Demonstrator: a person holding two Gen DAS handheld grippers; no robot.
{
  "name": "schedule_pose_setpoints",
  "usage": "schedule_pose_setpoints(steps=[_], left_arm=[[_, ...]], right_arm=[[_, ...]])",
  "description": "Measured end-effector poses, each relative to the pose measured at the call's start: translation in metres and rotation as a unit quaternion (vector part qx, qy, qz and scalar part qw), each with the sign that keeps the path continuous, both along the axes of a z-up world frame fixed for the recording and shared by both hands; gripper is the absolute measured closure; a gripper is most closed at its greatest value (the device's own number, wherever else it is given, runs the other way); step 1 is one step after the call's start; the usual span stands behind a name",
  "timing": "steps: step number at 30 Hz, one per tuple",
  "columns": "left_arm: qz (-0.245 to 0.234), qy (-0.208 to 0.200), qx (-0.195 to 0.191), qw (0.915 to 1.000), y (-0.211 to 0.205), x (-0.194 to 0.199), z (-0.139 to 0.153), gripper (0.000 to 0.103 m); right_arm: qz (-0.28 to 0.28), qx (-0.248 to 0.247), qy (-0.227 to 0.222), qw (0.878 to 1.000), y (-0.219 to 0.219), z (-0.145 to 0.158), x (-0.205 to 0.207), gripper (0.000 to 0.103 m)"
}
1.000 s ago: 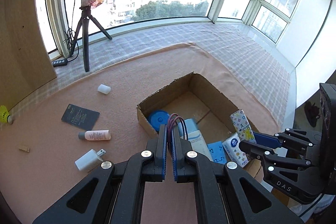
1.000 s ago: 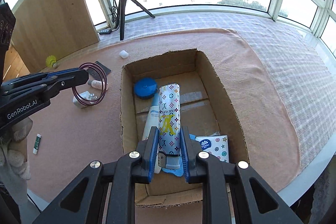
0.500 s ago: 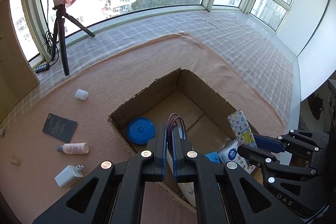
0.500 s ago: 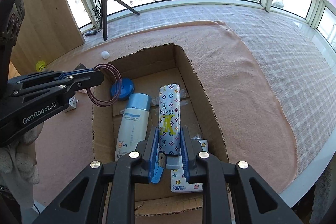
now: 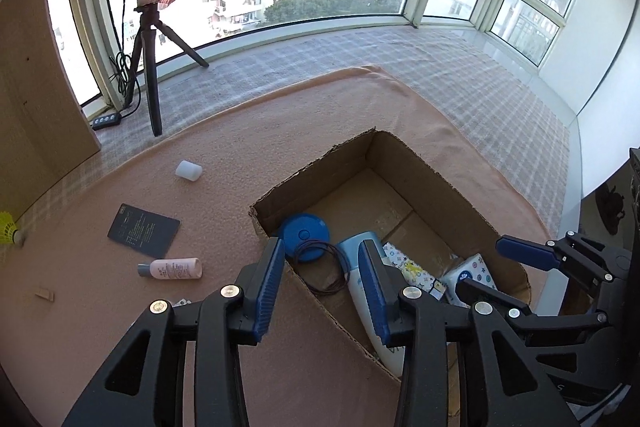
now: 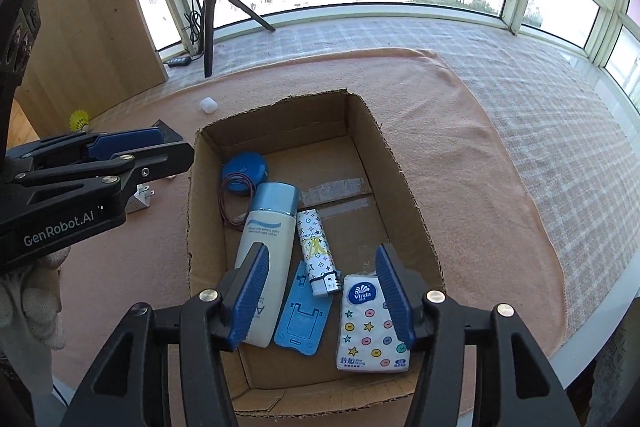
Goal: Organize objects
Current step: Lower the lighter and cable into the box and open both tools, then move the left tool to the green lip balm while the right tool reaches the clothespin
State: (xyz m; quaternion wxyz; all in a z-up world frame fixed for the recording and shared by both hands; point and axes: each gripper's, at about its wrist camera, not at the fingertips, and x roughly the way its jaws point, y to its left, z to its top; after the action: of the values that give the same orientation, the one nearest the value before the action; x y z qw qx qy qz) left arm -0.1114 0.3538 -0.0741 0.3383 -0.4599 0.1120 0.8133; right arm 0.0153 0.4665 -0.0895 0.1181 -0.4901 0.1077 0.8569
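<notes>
An open cardboard box sits on a peach blanket. Inside lie a blue round case, a dark red wire loop, a white bottle with a blue cap, a patterned lighter, a blue phone stand and a tissue pack. My left gripper is open and empty above the box's left edge. My right gripper is open and empty above the box's near end.
On the blanket left of the box lie a pink bottle, a dark booklet, a white cap, a white charger, a wooden clip and a yellow shuttlecock. A ring light tripod stands by the window.
Both grippers have opened. The wire loop has dropped from the left gripper into the box, and the patterned lighter has dropped from the right gripper into the box.
</notes>
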Motion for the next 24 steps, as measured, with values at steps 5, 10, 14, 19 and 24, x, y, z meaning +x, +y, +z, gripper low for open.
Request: schedule_pose_setpoints(steps=[5, 10, 14, 19, 24], left_arm=[[0.029, 0.0, -0.001, 0.9996, -0.032, 0.0, 0.001, 0.061], [0.055, 0.0, -0.009, 0.9984, -0.07, 0.001, 0.002, 0.061], [0.085, -0.003, -0.012, 0.9963, -0.107, 0.002, 0.001, 0.061], [0.117, -0.007, -0.025, 0.9928, -0.156, 0.007, -0.004, 0.061], [0.159, -0.019, -0.035, 0.9865, -0.211, 0.011, -0.016, 0.061]], right_arm=[[0.01, 0.0, 0.006, 1.0, -0.014, 0.003, -0.006, 0.051], [0.034, -0.003, 0.013, 0.999, -0.038, 0.008, -0.016, 0.051], [0.054, -0.006, 0.017, 0.998, -0.058, 0.011, -0.026, 0.051], [0.088, -0.013, 0.024, 0.996, -0.088, 0.017, -0.041, 0.051], [0.123, -0.015, 0.038, 0.992, -0.12, 0.024, -0.06, 0.051]])
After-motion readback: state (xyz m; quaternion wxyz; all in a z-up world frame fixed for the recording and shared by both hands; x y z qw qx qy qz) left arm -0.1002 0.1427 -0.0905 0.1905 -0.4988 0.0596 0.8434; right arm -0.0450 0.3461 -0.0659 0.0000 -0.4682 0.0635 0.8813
